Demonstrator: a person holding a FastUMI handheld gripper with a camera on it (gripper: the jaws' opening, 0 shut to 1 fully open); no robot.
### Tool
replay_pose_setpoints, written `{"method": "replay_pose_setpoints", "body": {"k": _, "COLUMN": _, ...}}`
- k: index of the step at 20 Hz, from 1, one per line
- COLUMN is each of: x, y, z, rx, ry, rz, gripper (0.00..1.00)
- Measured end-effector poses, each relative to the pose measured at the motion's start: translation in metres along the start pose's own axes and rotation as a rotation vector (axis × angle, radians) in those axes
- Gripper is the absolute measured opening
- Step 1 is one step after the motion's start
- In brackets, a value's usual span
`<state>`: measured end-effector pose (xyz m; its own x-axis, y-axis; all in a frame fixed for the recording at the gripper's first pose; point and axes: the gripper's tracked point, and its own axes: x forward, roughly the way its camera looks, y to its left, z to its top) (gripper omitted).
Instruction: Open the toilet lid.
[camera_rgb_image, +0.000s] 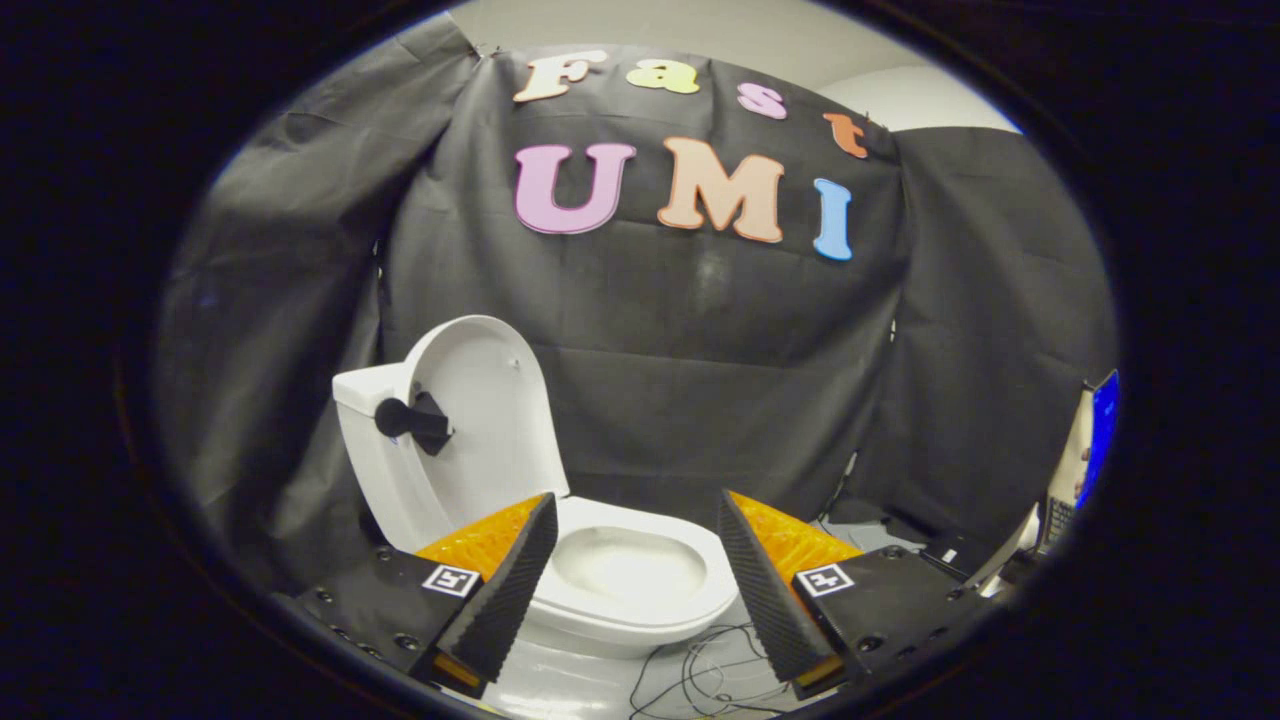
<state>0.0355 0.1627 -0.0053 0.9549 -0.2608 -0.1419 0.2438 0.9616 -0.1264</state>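
The toilet lid (490, 420) is seen raised, standing upright against the white tank (372, 392), and a black handle (412, 420) is seen fixed to its inner face. The toilet seat (640, 570) is left down around the open bowl, just beyond the fingertips. The gripper (638, 510) is held spread wide, with nothing gripped; the seat is framed in the gap between the two ribbed black fingers (505, 590). Thin cables (700, 660) are strewn on the pale floor below the bowl. What may be a laptop screen (1100, 430) is glimpsed far off to the right, though it is too distorted to be sure.
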Motion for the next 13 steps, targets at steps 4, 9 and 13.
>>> {"method": "replay_pose_setpoints", "body": {"k": 4, "x": -0.006, "y": -0.023, "z": -0.012, "rx": 0.088, "ry": -0.011, "rz": -0.040, "gripper": 0.99}}
{"method": "replay_pose_setpoints", "body": {"k": 9, "x": -0.002, "y": -0.018, "z": -0.021, "rx": 0.125, "ry": -0.007, "rz": -0.034, "gripper": 0.99}}
{"method": "replay_pose_setpoints", "body": {"k": 13, "x": 0.003, "y": -0.015, "z": -0.042, "rx": 0.070, "ry": 0.025, "rz": -0.027, "gripper": 0.99}}
